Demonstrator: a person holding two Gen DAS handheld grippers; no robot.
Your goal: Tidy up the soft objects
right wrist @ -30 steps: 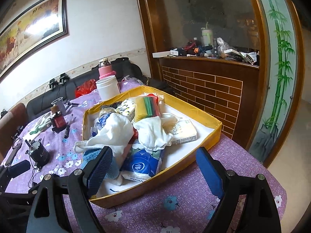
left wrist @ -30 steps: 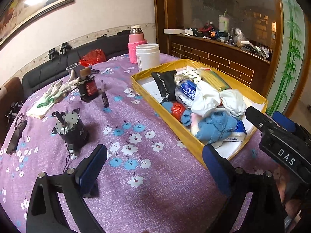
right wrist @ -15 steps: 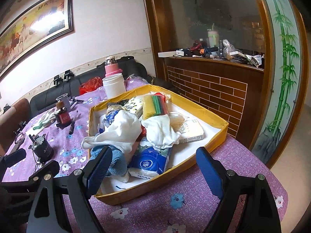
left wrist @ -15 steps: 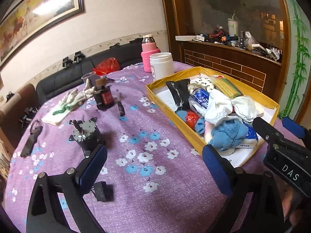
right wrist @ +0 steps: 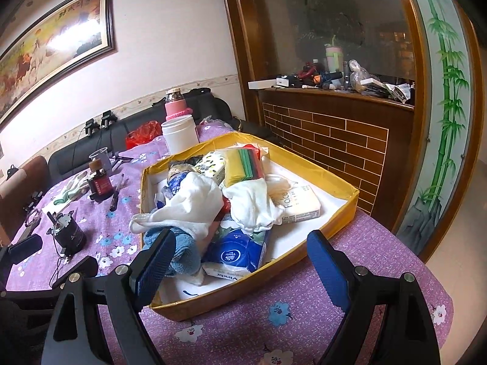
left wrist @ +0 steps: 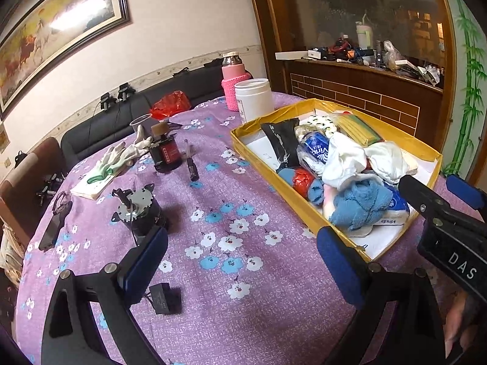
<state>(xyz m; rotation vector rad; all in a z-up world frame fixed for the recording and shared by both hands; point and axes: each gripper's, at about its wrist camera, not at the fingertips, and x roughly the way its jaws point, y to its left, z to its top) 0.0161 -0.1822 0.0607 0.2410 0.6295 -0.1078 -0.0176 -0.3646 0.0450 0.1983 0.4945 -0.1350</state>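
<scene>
A yellow box (left wrist: 307, 213) (right wrist: 350, 196) on the purple flowered tablecloth holds soft things: white cloths (left wrist: 347, 161) (right wrist: 252, 203), a blue towel (left wrist: 359, 206) (right wrist: 182, 252), tissue packs (right wrist: 234, 255), a black pouch (left wrist: 281, 140) and yellow-green cloths (right wrist: 243, 167). A white-green glove (left wrist: 118, 158) lies at the far left on a pad. My left gripper (left wrist: 242, 261) is open and empty above the cloth, left of the box. My right gripper (right wrist: 240, 264) is open and empty over the box's near corner; it also shows in the left wrist view (left wrist: 438, 206).
On the table stand a black motor (left wrist: 138, 210), a small black adapter (left wrist: 166, 298), a red-labelled bottle (left wrist: 166, 152), a screwdriver (left wrist: 191, 167), a white jar (left wrist: 254, 97), a pink flask (left wrist: 232, 85) and a black tool (left wrist: 54, 225). A black sofa (left wrist: 100, 127) lies behind.
Both grippers have pulled back and up from the table; the view is wider and the black adapter has come into the left wrist view. Nothing was grasped.
</scene>
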